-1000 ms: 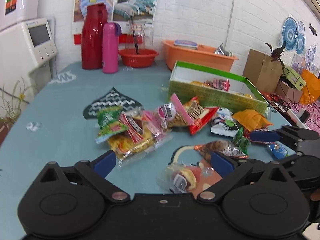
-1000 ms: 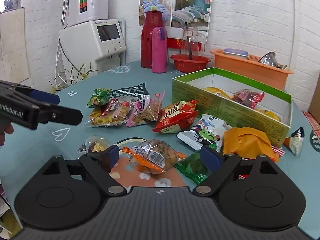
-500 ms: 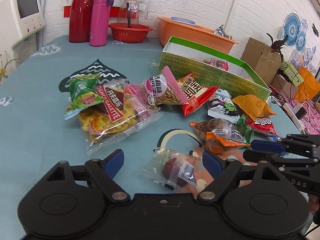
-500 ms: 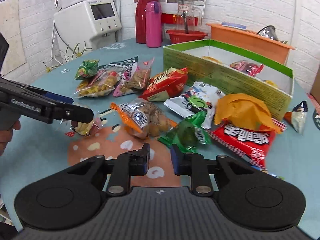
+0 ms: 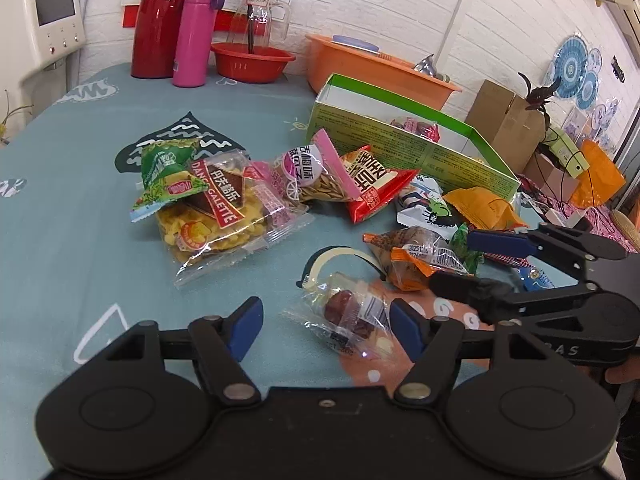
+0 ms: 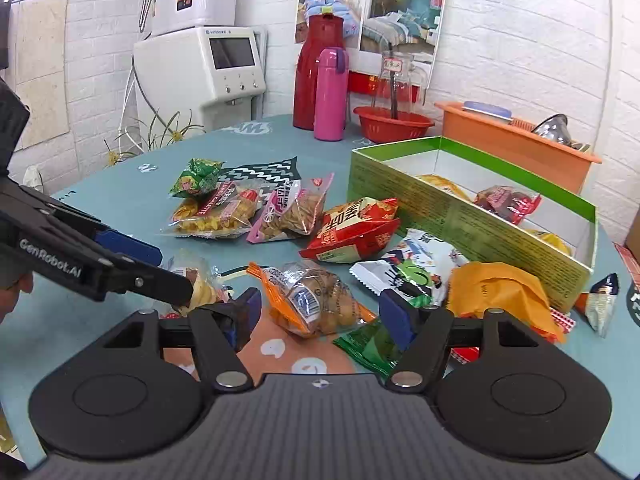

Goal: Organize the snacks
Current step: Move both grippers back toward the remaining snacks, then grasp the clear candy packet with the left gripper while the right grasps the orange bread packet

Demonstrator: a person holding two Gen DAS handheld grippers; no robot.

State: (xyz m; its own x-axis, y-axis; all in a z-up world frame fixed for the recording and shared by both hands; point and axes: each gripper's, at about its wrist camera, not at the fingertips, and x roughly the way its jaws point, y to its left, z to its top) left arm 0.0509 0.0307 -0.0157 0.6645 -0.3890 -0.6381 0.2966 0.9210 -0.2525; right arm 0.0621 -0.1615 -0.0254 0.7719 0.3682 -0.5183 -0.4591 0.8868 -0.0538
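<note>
Several snack packets lie loose on the blue tablecloth in front of a green open box (image 5: 404, 148) (image 6: 460, 216) that holds a few packets. My left gripper (image 5: 326, 324) is open, its fingers on either side of a clear packet with a dark red snack (image 5: 352, 316), near the table's front. My right gripper (image 6: 320, 308) is open around an orange-ended clear packet of brown nuts (image 6: 312, 300), which also shows in the left wrist view (image 5: 412, 256). A green packet (image 6: 372, 348) lies by the right finger.
A red thermos (image 6: 318, 76), pink flask (image 6: 330, 94), red bowl (image 6: 394, 122) and orange basin (image 6: 516, 140) stand at the back. More packets lie mid-table: yellow galette (image 5: 212, 220), red bag (image 5: 374, 184), orange bag (image 6: 500, 292). Cardboard boxes stand off the right edge.
My right gripper has opened from nearly shut and now brackets the nut packet. My left gripper has moved in closer over the clear packet.
</note>
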